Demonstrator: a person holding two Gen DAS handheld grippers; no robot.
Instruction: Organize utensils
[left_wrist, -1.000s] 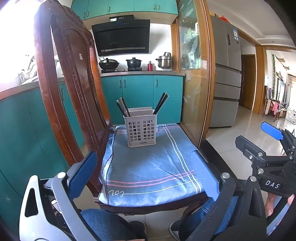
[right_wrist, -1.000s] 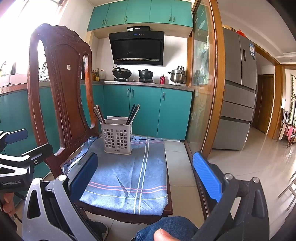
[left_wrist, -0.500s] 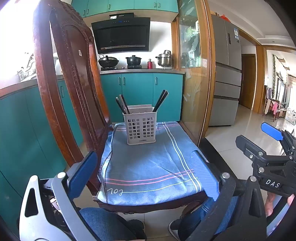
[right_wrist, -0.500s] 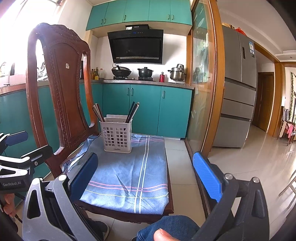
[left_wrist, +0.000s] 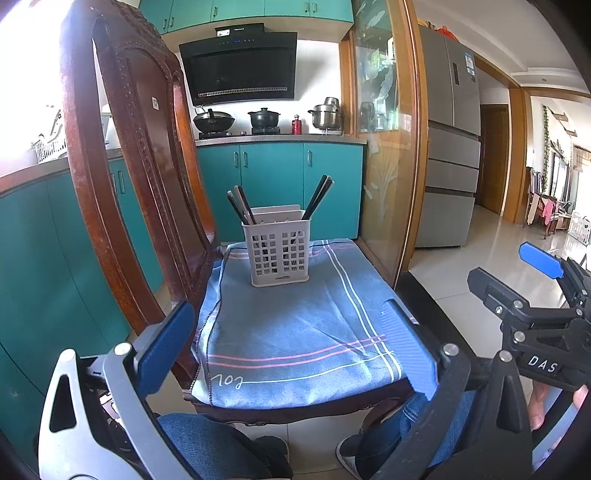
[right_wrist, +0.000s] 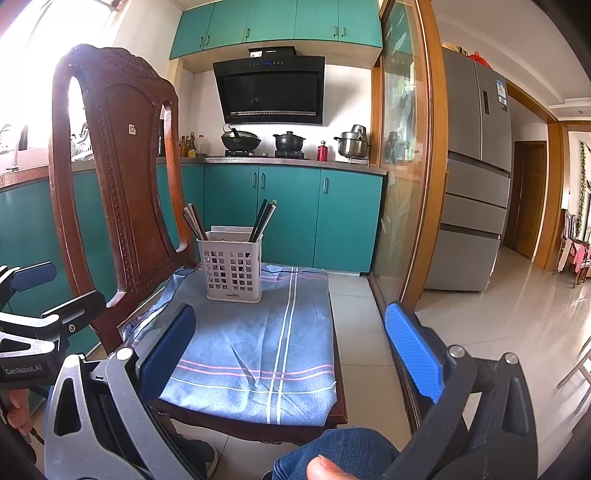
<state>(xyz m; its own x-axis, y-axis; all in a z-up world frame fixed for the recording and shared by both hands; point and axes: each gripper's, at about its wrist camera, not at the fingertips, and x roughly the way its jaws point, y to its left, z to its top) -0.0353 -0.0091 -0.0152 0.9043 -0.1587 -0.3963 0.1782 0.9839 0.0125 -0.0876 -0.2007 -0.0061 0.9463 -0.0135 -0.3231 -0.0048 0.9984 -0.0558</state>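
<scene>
Nearest, I hold the left gripper (left_wrist: 291, 347) and right gripper (right_wrist: 291, 347) spread wide and empty, short of the chair (right_wrist: 110, 155), likely idle. Beyond, a cloth (left_wrist: 295, 332) covers the seat, presumably as a work surface. Farthest, the basket (left_wrist: 279, 253) stands upright on it with chopsticks (left_wrist: 317, 195) split into two leaning bundles.

Lower ends of the chopsticks (left_wrist: 243, 205) are masked by the basket (left_wrist: 279, 251) wall, so their compartments cannot be told. The chair (left_wrist: 122, 155) top is cut off in the left wrist view. The cloth (right_wrist: 258, 332) hides the seat. The basket's base label is too small to read.
</scene>
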